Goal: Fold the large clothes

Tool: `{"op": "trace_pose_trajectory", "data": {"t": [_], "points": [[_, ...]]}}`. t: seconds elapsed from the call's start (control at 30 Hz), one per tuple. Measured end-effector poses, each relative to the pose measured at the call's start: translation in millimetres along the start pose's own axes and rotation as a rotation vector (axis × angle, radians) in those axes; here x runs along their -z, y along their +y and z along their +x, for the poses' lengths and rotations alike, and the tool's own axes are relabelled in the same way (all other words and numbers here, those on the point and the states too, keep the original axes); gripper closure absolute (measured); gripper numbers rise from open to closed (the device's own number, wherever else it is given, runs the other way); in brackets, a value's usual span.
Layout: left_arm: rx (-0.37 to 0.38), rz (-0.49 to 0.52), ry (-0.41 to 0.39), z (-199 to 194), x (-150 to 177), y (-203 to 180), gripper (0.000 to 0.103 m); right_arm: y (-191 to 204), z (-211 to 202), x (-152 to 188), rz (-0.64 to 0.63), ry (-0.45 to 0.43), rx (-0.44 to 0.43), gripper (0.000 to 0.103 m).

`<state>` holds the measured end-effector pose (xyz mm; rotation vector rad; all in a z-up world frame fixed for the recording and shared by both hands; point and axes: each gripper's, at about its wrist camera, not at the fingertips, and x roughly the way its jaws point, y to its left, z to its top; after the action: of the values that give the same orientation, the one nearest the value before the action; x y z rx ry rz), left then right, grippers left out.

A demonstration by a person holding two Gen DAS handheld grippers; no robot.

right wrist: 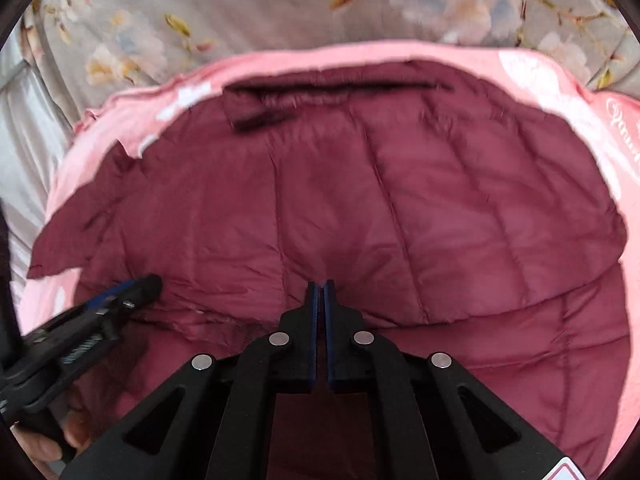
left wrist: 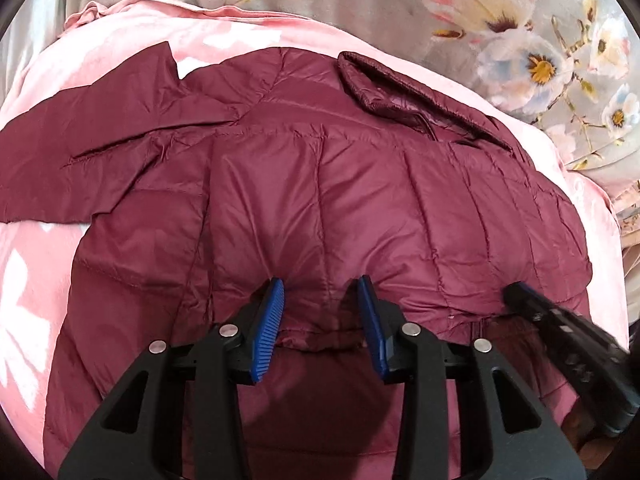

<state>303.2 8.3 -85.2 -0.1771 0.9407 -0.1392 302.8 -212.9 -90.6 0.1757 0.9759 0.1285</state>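
A maroon quilted down jacket (left wrist: 328,200) lies spread on a pink blanket (left wrist: 36,264), its collar (left wrist: 404,92) at the far side and one sleeve (left wrist: 80,148) out to the left. A folded layer's edge crosses near both grippers. My left gripper (left wrist: 322,292) is open, its blue pads either side of a pinch of that edge. My right gripper (right wrist: 321,288) is shut on the jacket (right wrist: 360,200) fabric at the fold edge. The right gripper also shows in the left wrist view (left wrist: 516,292), and the left gripper shows in the right wrist view (right wrist: 144,284).
The pink blanket (right wrist: 280,60) lies on a grey bedspread with a flower print (left wrist: 520,40) that runs along the far side (right wrist: 200,8). A pale sheet (right wrist: 24,128) shows at the left. A hand (right wrist: 40,444) holds the left gripper's handle.
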Motion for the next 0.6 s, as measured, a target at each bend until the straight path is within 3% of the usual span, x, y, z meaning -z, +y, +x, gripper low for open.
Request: {"op": "trace_pose_trajectory", "data": {"t": [0.43,0.53,0.6], "points": [[0.031,-0.002,-0.075,1,12,5,0.067,1,5,11,-0.004,-0.074,0.010,0.103],[0.108,-0.060,-0.091,-4,12,19,0.067,1,5,11,0.004,-0.074,0.001,0.103],[0.159,-0.155,-0.102,-17,10,40,0.066,0,6,11,0.006,-0.073,-0.002,0.103]]}}
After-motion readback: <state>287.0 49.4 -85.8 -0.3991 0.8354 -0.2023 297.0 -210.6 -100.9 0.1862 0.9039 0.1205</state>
